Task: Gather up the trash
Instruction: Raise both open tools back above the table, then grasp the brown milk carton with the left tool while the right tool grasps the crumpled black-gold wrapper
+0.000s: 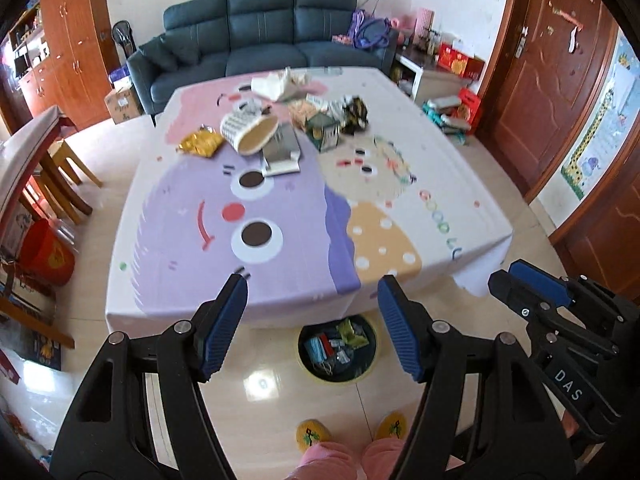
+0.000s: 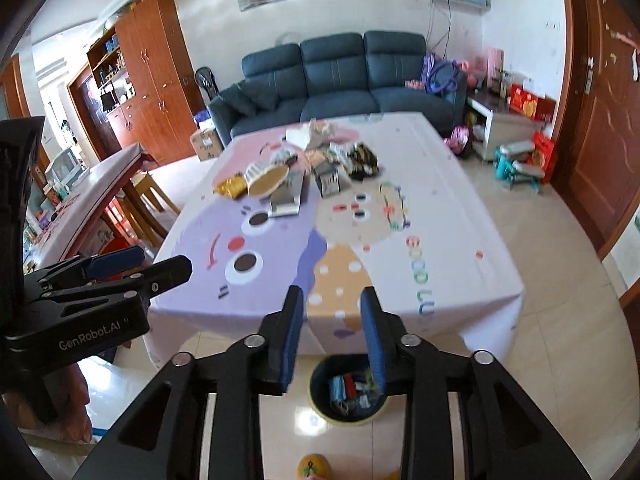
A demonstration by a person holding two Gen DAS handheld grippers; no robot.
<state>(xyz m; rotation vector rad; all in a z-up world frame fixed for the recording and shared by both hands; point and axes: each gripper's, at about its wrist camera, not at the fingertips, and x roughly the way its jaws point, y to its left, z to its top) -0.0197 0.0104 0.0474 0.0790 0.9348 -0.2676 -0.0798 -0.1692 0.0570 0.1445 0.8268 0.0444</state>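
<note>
Both tools hang over the floor just short of the worktop [image 1: 460, 184], tilted down, nothing in either. Left tool [image 1: 312, 320]: pads wide apart, empty. Right tool [image 2: 332, 332]: pads apart w/ a narrower gap, also empty.

Trash still to collect sits heaped at the far end of the worktop, by the sofa [image 1: 260, 36]: a gold snack wrapper [image 1: 200, 143], a tipped paper cup [image 1: 250, 130] w/ its open mouth toward the cameras, a flat grey carton [image 1: 282, 152], a green box [image 1: 324, 132], a dark crumpled wrapper [image 1: 356, 114], white tissue paper [image 1: 280, 82] behind.

Bin [image 1: 337, 350] stands on the floor right at the near worktop edge, between person & cloth. Prob placed so each drop is a short carry. Already holds blue masks and small packets.

Readable text: "DAS" on the right tool body in the left view, "GenRobot.AI" on the left tool body in the right view; cloth print reads approx "GOOD LU…", rest falls over the edge.
</note>
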